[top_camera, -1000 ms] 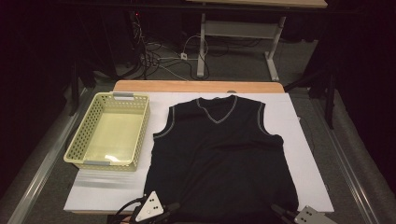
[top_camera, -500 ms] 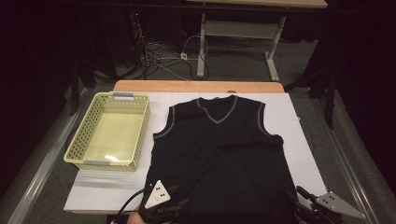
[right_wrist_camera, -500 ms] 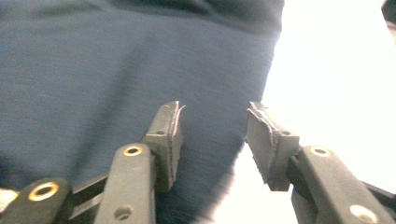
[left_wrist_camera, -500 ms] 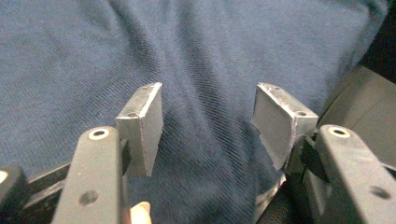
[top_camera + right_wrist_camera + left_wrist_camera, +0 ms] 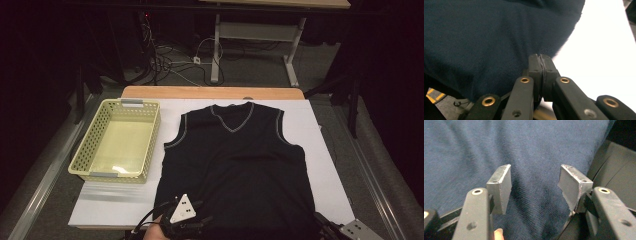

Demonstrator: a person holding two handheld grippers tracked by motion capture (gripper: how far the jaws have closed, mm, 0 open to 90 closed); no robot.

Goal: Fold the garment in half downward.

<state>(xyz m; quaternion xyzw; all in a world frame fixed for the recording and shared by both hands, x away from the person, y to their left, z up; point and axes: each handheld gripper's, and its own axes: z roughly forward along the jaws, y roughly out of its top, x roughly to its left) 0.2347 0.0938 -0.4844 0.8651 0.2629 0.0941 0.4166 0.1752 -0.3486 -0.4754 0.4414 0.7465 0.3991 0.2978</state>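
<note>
- One dark sleeveless vest [image 5: 235,165] is lying flat on the table.
- One pale yellow basket [image 5: 80,159] is sitting beside it.
- One white sheet [image 5: 320,150] is covering the tabletop.
- Two grippers are showing at the near edge: the left gripper [image 5: 186,220] and the right gripper [image 5: 322,222].

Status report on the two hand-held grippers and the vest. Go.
Left hand-held gripper open over the dark sleeveless knit vest, near its hem. Right hand-held gripper shut at the hem's right corner. Pale yellow perforated plastic basket beside the vest, clear of it.
</note>
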